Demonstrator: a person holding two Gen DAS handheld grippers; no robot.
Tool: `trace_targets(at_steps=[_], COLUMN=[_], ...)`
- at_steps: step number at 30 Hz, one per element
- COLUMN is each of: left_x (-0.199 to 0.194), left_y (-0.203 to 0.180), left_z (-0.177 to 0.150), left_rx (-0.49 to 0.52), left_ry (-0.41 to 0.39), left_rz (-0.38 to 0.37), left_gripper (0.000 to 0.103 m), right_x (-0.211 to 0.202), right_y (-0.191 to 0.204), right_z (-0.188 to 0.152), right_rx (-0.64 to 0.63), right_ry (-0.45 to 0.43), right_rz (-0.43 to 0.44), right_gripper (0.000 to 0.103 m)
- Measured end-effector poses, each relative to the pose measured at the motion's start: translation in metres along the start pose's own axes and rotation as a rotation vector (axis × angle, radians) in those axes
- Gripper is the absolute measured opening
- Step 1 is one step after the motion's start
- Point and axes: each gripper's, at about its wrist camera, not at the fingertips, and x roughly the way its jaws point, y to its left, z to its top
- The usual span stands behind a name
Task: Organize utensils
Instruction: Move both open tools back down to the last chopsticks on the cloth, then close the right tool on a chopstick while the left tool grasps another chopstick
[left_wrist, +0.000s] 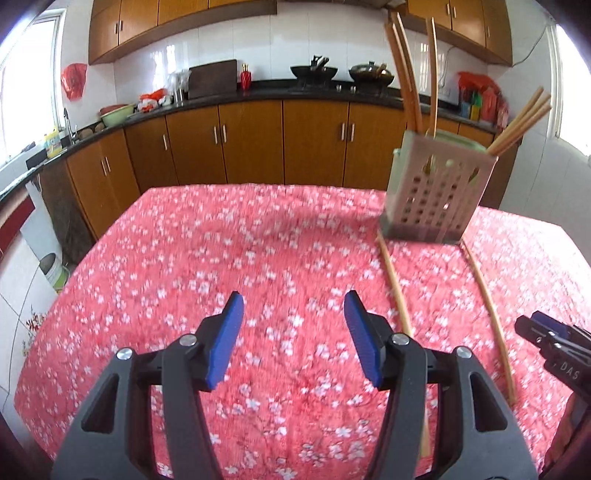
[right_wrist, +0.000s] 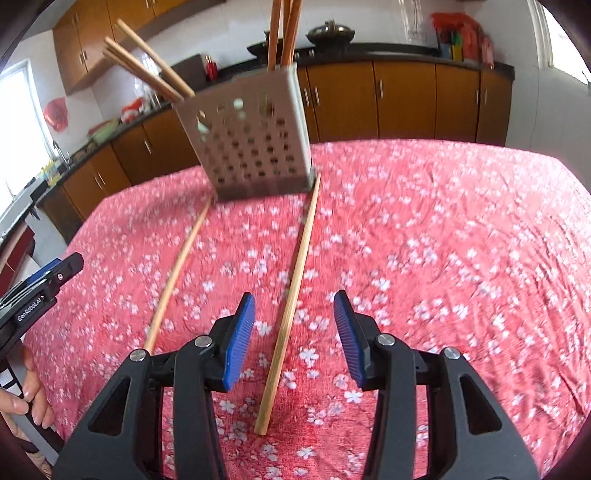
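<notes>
A perforated grey utensil holder (left_wrist: 437, 192) stands at the far right of the table and holds several wooden chopsticks (left_wrist: 406, 74). It also shows in the right wrist view (right_wrist: 255, 140). Two loose chopsticks lie on the cloth in front of it: a left one (left_wrist: 397, 291) (right_wrist: 181, 266) and a right one (left_wrist: 489, 314) (right_wrist: 291, 306). My left gripper (left_wrist: 293, 314) is open and empty above bare cloth, left of both chopsticks. My right gripper (right_wrist: 294, 317) is open, with the right chopstick lying between its fingers below.
The table carries a red floral cloth (left_wrist: 221, 251). The right gripper's tip (left_wrist: 546, 336) shows at the left view's right edge; the left gripper (right_wrist: 40, 288) and a hand show at the right view's left edge. Kitchen counters and cabinets (left_wrist: 280, 140) stand behind.
</notes>
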Motion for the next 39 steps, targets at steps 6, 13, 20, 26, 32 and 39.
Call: trace_targets(at_steps=[6, 13, 20, 26, 32, 39], left_x=[0.007, 0.009, 0.014, 0.016, 0.023, 0.031], left_y=[-0.004, -0.013, -0.025, -0.038, -0.056, -0.073], left_z=[-0.003, -0.005, -0.008, -0.013, -0.02, -0.028], left_rx=[0.005, 0.017, 0.021, 0.027, 0.056, 0.111], left_ry=[0.02, 0.032, 0.054, 0.083, 0.127, 0.168], left_rz=[-0.01, -0.04, -0.075, -0.136, -0.203, -0.21], left_gripper=[0.058, 0.058, 0.058, 0.057, 0.047, 0.03], right_x=[0.017, 0.021, 0.027, 0.026, 0.021, 0.014], right_y=[0.0, 0.002, 0.002, -0.02, -0.05, -0.063], right_z=[-0.007, -0.008, -0.007, -0.004, 0.0, -0.003], right_rx=[-0.013, -0.036, -0.043, 0.026, 0.088, 0.094], right_ry=[0.046, 0.041, 0.069, 0.063, 0.049, 0.048], right_rz=[-0.035, -0.04, -0.046, -0.076, -0.135, -0.129], right_gripper=[0.046, 0.045, 0.014, 0.008, 0.008, 0.008])
